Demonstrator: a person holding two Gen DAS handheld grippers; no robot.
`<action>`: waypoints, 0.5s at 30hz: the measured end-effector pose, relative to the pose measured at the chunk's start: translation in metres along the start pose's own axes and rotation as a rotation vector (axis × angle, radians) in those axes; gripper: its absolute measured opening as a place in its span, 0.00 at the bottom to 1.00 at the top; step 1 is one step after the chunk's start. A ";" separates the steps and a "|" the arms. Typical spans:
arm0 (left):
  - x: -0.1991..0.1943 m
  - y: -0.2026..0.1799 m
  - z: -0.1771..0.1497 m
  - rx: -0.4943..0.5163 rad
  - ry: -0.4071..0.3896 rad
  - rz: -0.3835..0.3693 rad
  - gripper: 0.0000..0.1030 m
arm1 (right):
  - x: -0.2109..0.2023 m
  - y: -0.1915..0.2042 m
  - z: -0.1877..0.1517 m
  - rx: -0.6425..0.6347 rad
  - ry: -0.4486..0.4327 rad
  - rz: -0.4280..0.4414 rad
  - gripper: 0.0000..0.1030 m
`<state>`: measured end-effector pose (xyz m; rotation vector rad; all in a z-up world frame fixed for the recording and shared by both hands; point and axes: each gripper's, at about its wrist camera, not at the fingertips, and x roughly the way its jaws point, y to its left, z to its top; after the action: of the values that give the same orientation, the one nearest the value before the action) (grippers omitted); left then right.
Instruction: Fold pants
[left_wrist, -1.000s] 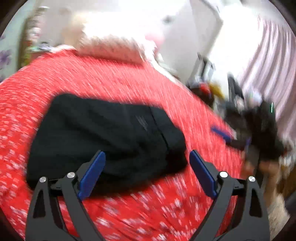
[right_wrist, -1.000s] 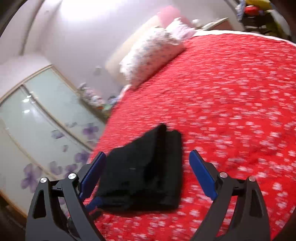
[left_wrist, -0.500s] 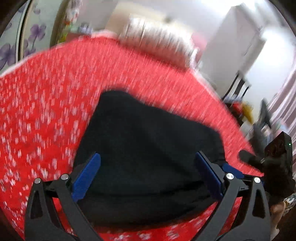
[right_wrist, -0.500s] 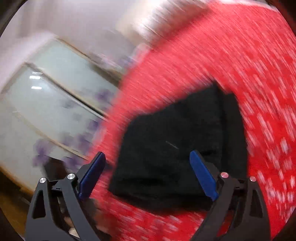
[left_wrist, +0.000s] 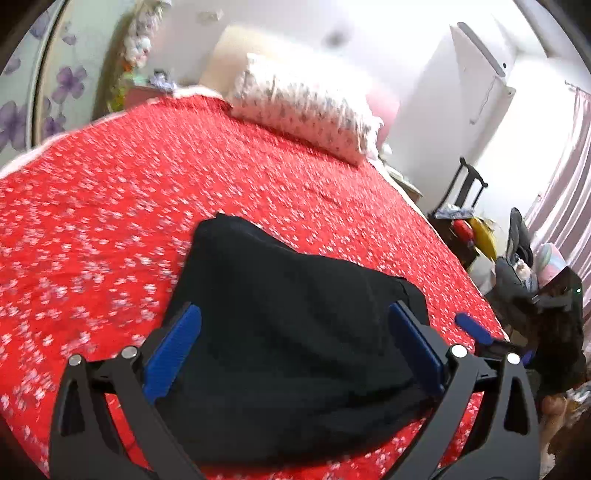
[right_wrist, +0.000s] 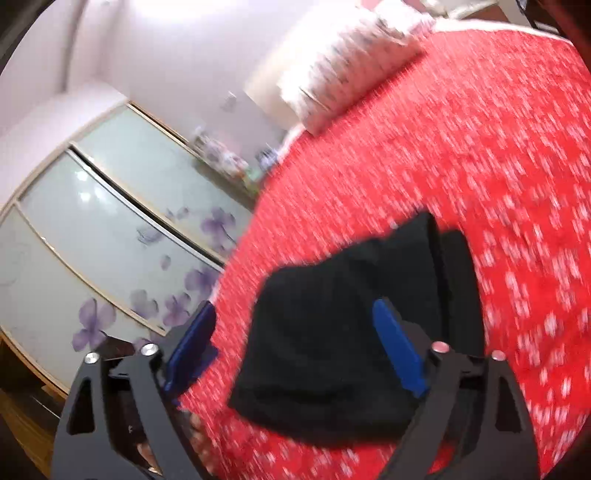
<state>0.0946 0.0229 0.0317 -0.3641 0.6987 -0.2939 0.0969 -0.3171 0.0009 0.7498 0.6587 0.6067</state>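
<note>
I'm seeing black pants (left_wrist: 295, 332) between my blue fingers (left_wrist: 171, 349), lying on a red, white-flecked bedspread (left_wrist: 110, 206).

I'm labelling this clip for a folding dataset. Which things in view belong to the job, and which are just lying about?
Belongs to the job:
- black pants, folded on the red bedspread
- left gripper, jaws open
- right gripper, jaws open

Just lying about:
- floral pillow
- wardrobe doors with purple flowers
- clutter beside the bed
- pink curtain
</note>
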 end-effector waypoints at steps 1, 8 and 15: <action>0.010 0.001 0.003 -0.012 0.035 -0.012 0.98 | 0.008 -0.002 0.005 0.006 0.020 0.006 0.89; 0.060 0.020 -0.007 -0.034 0.237 0.060 0.98 | 0.053 -0.089 -0.004 0.228 0.181 -0.238 0.90; 0.023 0.024 0.003 -0.072 0.124 -0.018 0.98 | 0.000 -0.026 0.008 0.030 0.061 -0.117 0.92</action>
<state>0.1174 0.0365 0.0106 -0.4232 0.8298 -0.3108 0.1090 -0.3353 -0.0149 0.7177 0.7646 0.5149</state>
